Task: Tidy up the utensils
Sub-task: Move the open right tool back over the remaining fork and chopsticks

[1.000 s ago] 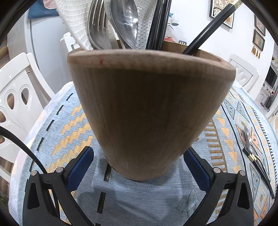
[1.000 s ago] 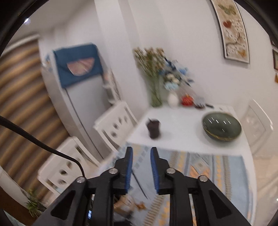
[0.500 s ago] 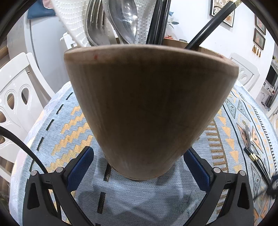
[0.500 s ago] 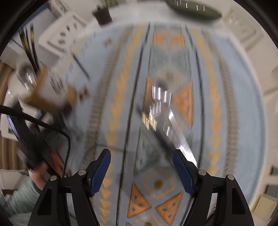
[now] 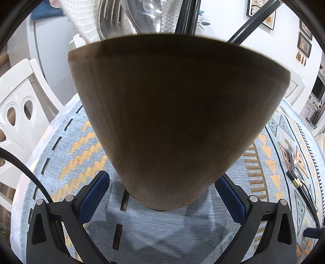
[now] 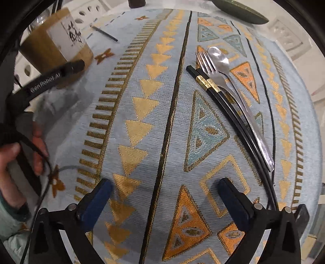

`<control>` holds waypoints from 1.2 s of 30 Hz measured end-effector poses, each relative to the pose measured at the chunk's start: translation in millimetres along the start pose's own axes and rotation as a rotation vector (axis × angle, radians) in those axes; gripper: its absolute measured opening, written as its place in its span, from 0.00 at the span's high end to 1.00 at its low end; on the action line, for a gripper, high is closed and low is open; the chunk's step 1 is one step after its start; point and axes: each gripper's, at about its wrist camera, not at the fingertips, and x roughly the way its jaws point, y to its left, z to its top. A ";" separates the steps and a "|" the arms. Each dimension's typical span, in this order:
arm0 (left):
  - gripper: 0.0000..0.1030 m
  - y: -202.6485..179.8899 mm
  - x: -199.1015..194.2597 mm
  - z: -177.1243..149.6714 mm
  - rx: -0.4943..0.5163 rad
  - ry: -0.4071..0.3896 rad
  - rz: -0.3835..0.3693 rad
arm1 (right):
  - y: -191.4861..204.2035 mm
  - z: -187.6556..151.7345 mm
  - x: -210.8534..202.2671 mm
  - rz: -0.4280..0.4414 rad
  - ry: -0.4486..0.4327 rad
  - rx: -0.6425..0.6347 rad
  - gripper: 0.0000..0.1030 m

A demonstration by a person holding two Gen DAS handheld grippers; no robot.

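A wooden utensil holder [image 5: 172, 111] fills the left wrist view, with my left gripper [image 5: 161, 177] shut on its lower part, one blue pad on each side. A fork [image 5: 109, 20], a spoon [image 5: 146, 14], white dotted paddles and black chopsticks [image 5: 186, 16] stand in it. In the right wrist view the holder [image 6: 40, 48] is at the far left. A fork [image 6: 211, 67], a spoon [image 6: 219, 56] and black chopsticks [image 6: 233, 109] lie together on the patterned tablecloth [image 6: 142, 113]. My right gripper [image 6: 165, 182] points down at the cloth, below and left of them. Its jaws have just been opening and stand wide with nothing between them.
A single thin black stick [image 6: 105, 34] lies on the cloth beyond the holder. A dark green bowl [image 6: 239, 10] sits at the far edge. A person's hand [image 6: 12, 158] grips the left tool. White chairs [image 5: 18, 101] stand around the round table.
The right wrist view has swung from the room down onto the tablecloth, and the right jaws have spread from nearly closed to wide. The holder leans closer to the left camera.
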 end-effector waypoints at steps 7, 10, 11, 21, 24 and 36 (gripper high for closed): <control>0.00 8.8 -2.6 -4.6 0.002 0.002 -0.004 | -5.6 0.0 -2.4 -0.005 -0.018 0.024 0.00; 0.00 9.7 -2.0 -5.5 0.001 0.003 -0.004 | 1.1 -8.3 -2.9 -0.003 -0.084 0.010 0.00; 0.00 9.7 -2.0 -5.5 0.001 0.003 -0.004 | 0.8 -13.0 -4.6 -0.002 -0.108 0.009 0.00; 0.00 10.0 -1.7 -6.0 0.001 0.002 -0.004 | -6.3 -16.1 -4.1 0.003 -0.101 0.003 0.00; 0.00 10.1 -1.5 -6.1 0.000 0.002 -0.004 | -15.4 -5.0 -10.4 -0.025 -0.111 0.042 0.06; 0.00 9.9 0.1 -6.4 0.004 0.004 -0.001 | -111.2 64.5 -69.6 0.128 -0.243 0.129 0.34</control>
